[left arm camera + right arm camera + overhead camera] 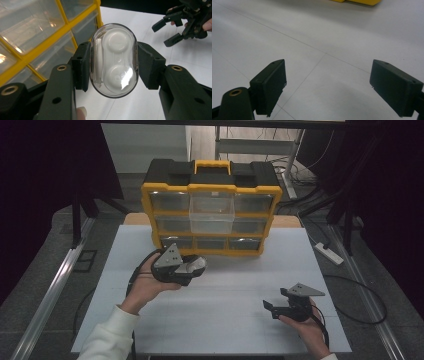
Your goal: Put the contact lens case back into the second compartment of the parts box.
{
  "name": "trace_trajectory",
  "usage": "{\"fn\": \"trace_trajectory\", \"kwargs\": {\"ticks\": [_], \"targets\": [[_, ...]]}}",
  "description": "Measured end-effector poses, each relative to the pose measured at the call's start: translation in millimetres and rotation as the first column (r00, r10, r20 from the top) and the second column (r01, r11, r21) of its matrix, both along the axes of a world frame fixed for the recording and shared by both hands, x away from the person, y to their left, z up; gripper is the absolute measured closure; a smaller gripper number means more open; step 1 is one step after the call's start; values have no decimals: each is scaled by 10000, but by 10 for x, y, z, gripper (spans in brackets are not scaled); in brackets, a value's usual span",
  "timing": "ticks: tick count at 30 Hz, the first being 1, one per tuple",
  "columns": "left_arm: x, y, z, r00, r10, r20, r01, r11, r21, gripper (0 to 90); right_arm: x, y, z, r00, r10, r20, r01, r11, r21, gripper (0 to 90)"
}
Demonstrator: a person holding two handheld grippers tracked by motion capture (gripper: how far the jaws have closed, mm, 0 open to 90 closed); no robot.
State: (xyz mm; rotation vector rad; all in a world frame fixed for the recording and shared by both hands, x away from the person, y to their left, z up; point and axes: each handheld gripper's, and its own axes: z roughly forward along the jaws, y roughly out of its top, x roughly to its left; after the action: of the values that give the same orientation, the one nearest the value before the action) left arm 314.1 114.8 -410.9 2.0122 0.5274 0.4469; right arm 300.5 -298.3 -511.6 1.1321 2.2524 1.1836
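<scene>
A yellow and black organizer [211,205] with a yellow handle stands at the far middle of the white counter [240,285]. Its front holds three rows of clear drawers. The top middle drawer [212,213] is pulled out toward the near side and hangs over the row below; nothing can be made out inside it. What the other drawers hold cannot be told through their cloudy fronts.

The left gripper [192,268] is held just in front of the organizer's bottom row, at the left of the counter. Its jaws are clenched on a small clear oval case [114,60], one jaw pressing each long side. Inside the case sits a white holder with two round caps, one above the other, and a thin white stick lies along its left side. In the left gripper view the organizer's clear drawers and yellow frame lie close behind the case.

The right gripper [272,309] is at the near right of the counter, well apart from the organizer. Its jaws are spread wide with nothing between them, above bare counter.
</scene>
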Motion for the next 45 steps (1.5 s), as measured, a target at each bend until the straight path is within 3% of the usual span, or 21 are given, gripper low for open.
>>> {"fn": "trace_trajectory", "kwargs": {"ticks": [14,29,45], "targets": [[3,25,130,9995,162,257,-158,9998,-141,493,0,-1,2,10000,10,-12,-10,10000,0,133],[2,33,224,9982,385,455,-356,9975,-615,493,1,-1,1,10000,11,-13,-11,10000,13,132],[-2,-6,376,9963,340,791,-268,9956,-901,493,2,-3,0,10000,-20,-40,20,10000,6,132]]}}
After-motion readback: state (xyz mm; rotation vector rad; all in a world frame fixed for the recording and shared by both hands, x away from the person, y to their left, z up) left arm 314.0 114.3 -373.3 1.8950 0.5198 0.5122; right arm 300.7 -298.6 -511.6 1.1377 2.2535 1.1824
